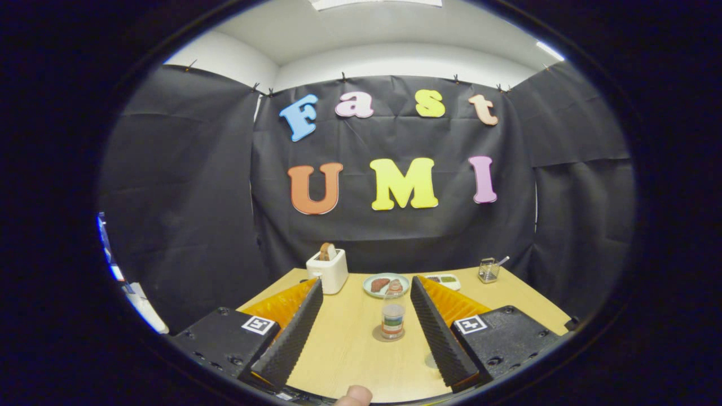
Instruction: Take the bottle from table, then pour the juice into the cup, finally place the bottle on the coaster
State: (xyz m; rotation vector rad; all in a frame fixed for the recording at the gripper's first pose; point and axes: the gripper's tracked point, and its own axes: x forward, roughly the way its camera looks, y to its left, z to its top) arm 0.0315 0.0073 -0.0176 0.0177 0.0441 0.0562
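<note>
A small clear bottle point(393, 316) with a cap and a coloured label stands upright on a round coaster point(377, 336) on the wooden table point(344, 355). It sits between my two fingers, closer to the right one, and touches neither. My gripper point(366, 285) is open, with nothing held. A faint clear round shape point(431, 361) shows against the inner side of the right finger, near its base; I cannot tell whether it is the cup.
Beyond the fingers stand a white toaster point(327, 272) with a slice of bread, a plate point(366, 286) with food, a small flat tray point(443, 279) and a wire holder point(488, 270) at the far right. A person's fingertip point(352, 396) shows at the near table edge.
</note>
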